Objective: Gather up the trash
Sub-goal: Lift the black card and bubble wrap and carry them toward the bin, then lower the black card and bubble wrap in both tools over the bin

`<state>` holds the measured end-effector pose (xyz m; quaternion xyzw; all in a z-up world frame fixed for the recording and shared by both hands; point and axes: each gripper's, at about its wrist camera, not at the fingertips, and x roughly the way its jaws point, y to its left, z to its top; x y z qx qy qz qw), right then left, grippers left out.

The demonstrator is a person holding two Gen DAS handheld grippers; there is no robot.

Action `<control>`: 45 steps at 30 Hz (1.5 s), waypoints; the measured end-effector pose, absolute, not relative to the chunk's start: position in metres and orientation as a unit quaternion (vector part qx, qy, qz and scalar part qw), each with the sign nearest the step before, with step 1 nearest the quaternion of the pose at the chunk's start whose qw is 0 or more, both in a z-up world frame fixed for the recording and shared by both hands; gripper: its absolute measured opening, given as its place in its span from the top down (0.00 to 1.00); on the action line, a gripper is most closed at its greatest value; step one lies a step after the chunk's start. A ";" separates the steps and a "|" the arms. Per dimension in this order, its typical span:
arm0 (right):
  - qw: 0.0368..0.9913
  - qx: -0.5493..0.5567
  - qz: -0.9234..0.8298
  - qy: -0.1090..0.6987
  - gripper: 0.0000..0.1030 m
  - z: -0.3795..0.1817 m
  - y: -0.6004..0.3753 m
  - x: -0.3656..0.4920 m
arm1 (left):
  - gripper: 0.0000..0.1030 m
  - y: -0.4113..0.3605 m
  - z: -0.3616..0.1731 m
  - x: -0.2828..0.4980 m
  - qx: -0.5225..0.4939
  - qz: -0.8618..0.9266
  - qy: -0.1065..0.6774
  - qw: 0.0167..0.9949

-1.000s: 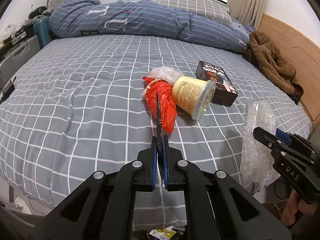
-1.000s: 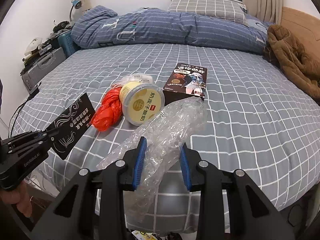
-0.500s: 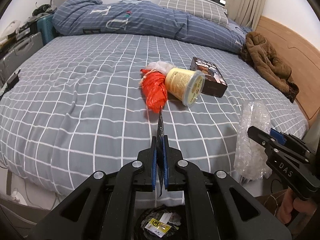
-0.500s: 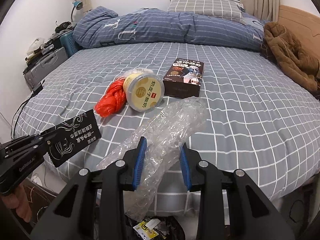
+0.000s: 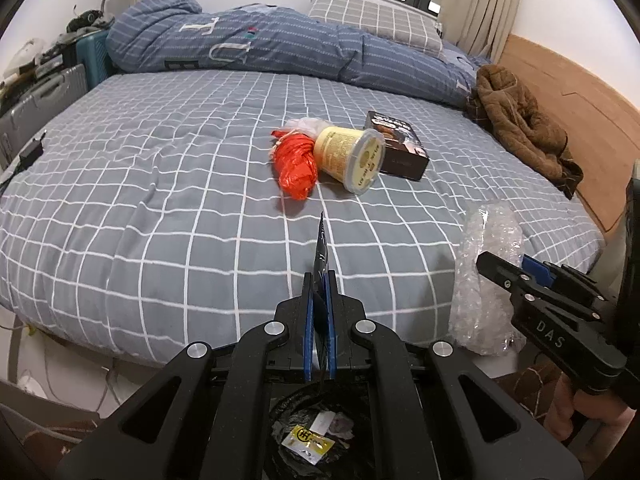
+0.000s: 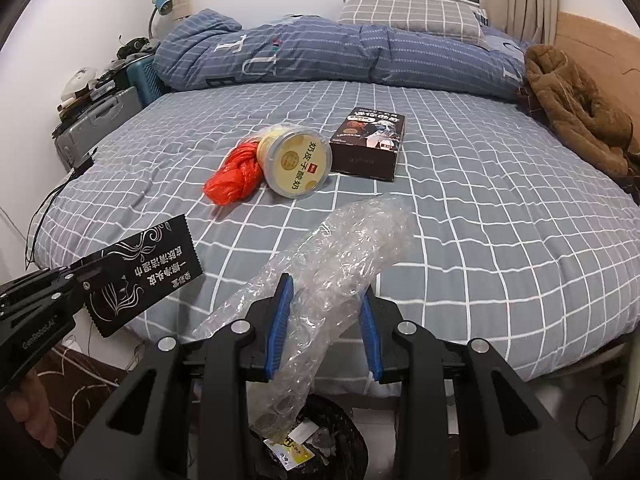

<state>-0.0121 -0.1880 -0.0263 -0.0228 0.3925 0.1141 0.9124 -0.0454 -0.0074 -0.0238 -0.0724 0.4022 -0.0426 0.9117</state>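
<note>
The left gripper [image 5: 319,288] has its blue pads pressed together on a thin, flat black sachet [image 6: 144,276] with a serrated edge and white printed lettering. The right gripper [image 6: 324,300] pinches a long, crinkled roll of clear bubble wrap [image 6: 340,256] between its blue pads, the wrap bulging out ahead of the fingers and drooping below them. Directly beneath both grippers sits a bin lined with a glossy black bag [image 5: 296,412], holding a small yellow packet [image 5: 308,442]. Ahead of the grippers lies a bed [image 5: 140,184] under a soft grey sheet with a white grid. On it, well beyond the fingertips, sit a crumpled orange plastic bag [image 5: 296,168], a round cream-coloured tub [image 5: 352,158] tipped on its side, and a dark rectangular cardboard box [image 5: 400,152], all close together.
</note>
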 end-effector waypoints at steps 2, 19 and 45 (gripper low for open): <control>0.912 -0.024 0.116 0.393 0.70 -0.026 -0.188 -0.018 | 0.96 -0.009 -0.024 -0.050 -0.073 -0.045 0.403 0.911; 0.900 -0.030 0.124 0.417 0.70 -0.043 -0.184 -0.056 | 0.96 -0.021 -0.035 -0.087 -0.068 -0.056 0.415 0.905; 0.877 -0.017 0.114 0.466 0.70 -0.069 -0.193 -0.114 | 0.96 -0.026 -0.070 -0.142 -0.073 -0.054 0.472 0.877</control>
